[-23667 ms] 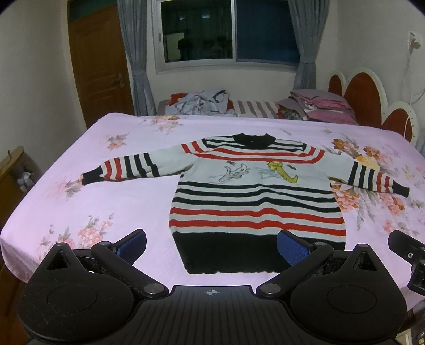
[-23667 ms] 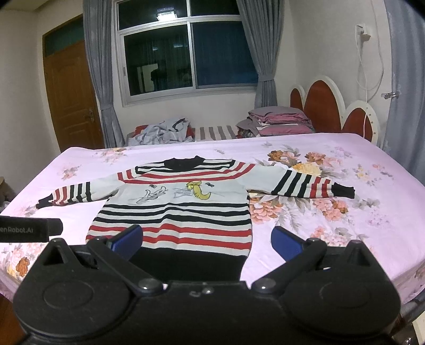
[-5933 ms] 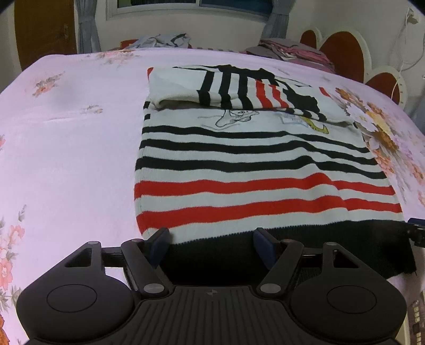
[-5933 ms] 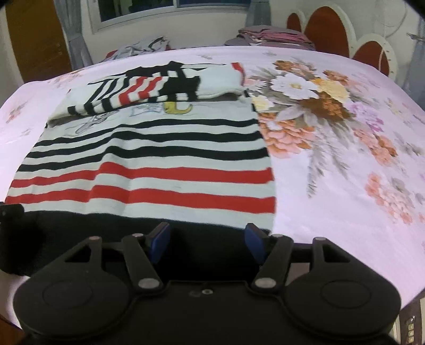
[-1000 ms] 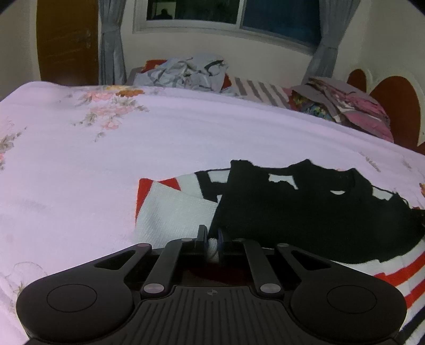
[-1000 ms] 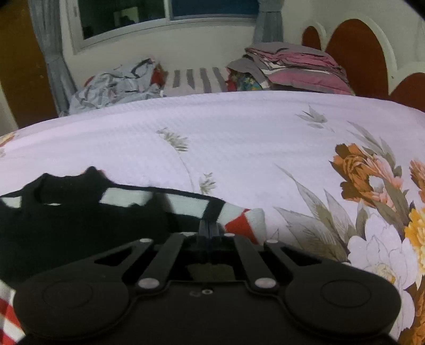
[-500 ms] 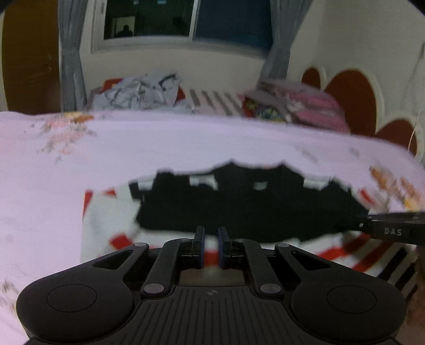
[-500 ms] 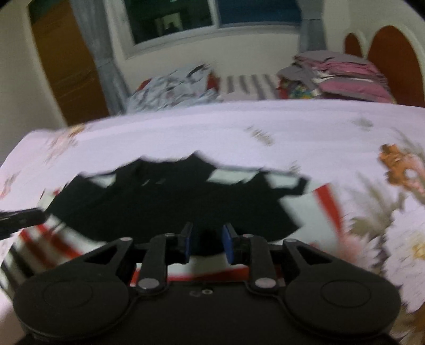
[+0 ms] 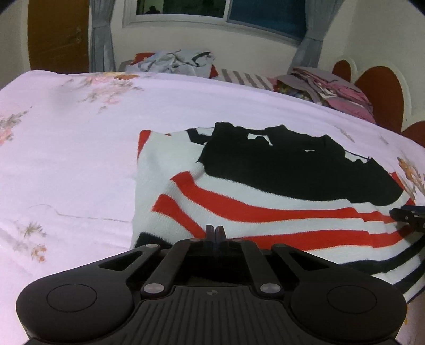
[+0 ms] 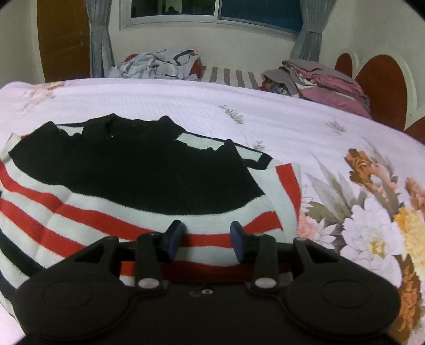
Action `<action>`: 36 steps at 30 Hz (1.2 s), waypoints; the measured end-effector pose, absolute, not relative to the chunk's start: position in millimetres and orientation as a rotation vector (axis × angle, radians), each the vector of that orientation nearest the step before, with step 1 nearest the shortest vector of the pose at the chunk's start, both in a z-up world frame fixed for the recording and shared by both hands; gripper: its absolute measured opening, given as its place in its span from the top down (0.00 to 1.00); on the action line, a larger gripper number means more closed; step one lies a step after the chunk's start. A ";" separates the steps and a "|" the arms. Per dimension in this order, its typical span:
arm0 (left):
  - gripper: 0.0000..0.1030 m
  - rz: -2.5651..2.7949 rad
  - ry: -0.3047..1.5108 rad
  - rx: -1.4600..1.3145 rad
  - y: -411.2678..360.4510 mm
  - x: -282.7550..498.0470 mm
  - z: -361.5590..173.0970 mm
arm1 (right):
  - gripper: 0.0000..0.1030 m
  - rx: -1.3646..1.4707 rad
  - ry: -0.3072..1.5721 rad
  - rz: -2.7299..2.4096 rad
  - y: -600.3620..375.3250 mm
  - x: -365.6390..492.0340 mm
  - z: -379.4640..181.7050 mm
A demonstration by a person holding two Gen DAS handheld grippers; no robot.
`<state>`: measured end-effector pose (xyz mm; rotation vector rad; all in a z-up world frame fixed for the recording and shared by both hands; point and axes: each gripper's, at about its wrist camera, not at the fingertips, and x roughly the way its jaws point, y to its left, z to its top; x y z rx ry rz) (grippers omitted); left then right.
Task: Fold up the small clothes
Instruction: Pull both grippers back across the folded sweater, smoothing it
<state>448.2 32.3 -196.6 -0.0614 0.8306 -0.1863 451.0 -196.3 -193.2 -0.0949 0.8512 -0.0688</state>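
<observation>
Left gripper [image 9: 215, 230] clenched, empty; right gripper [image 10: 206, 238] released, jaws just opening over folded sweater [image 10: 132, 191]; bare bed [image 9: 66, 159] beyond.

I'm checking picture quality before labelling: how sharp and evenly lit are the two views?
Left wrist view: sweater sharp, bed washed pale, fisheye bends the far edge, dark window says night. Right wrist view: equally sharp, no motion blur, black hem loses all detail.

Even indoor light, window [image 10: 212, 10] dark; both views sharp, soft noise, heavy fisheye bend, black vignette corners
</observation>
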 end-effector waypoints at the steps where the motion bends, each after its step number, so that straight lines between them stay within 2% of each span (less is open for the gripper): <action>1: 0.97 -0.183 0.833 -0.055 30.2 447.6 -195.3 | 0.62 -0.070 0.852 -0.066 -196.5 448.5 -192.5; 7: 0.97 -0.190 0.836 -0.071 22.0 443.1 -182.7 | 0.62 0.040 0.831 -0.003 -184.6 436.1 -174.7; 14: 0.97 -0.243 0.823 -0.111 2.7 429.9 -166.4 | 0.58 0.037 0.811 0.061 -152.6 428.5 -165.0; 20: 0.97 -0.246 0.848 -0.088 -10.0 426.4 -175.3 | 0.57 0.016 0.829 0.081 -134.2 423.5 -172.0; 32: 0.97 -0.240 0.855 -0.109 19.7 416.6 -197.0 | 0.55 -0.063 0.869 -0.072 -168.5 397.1 -194.1; 36: 0.97 -0.220 0.874 -0.119 21.0 414.4 -190.9 | 0.55 -0.009 0.873 -0.100 -188.8 387.5 -189.3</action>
